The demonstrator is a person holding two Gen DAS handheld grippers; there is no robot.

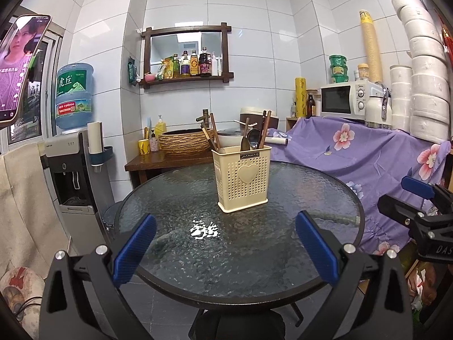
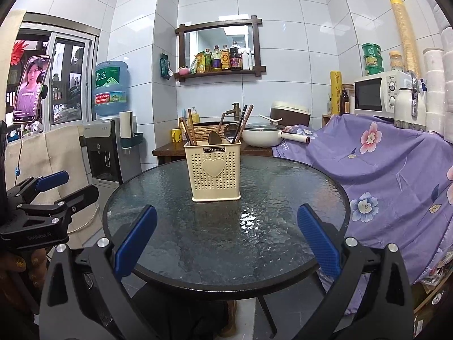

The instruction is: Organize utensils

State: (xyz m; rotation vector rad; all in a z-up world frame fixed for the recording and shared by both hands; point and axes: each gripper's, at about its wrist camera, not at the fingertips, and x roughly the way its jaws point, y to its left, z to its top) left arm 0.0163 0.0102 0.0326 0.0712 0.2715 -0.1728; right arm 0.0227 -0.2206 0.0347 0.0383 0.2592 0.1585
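A cream perforated utensil holder (image 1: 243, 180) (image 2: 216, 175) with a heart on its front stands upright on the round glass table (image 1: 198, 255) (image 2: 203, 243), towards its far side. Chopsticks (image 1: 211, 134) (image 2: 190, 130) and spoons (image 1: 252, 140) (image 2: 230, 132) stick up out of it. My left gripper (image 1: 225, 228) is open over the table's near half with nothing between its blue pads. My right gripper (image 2: 226, 221) is open too, empty, above the near edge. Each gripper shows in the other's view: the right gripper (image 1: 419, 198) at the right edge, the left gripper (image 2: 53, 189) at the left edge.
A purple floral cloth (image 1: 368, 158) (image 2: 382, 164) covers furniture to the right, with a microwave (image 1: 348, 99) (image 2: 379, 93) on top. A water dispenser (image 1: 73, 175) (image 2: 104, 153) stands at the left. Behind the table are a wooden counter (image 1: 153, 160) and a white pot (image 2: 263, 136). A phone (image 1: 19, 68) (image 2: 31, 87) hangs at the left.
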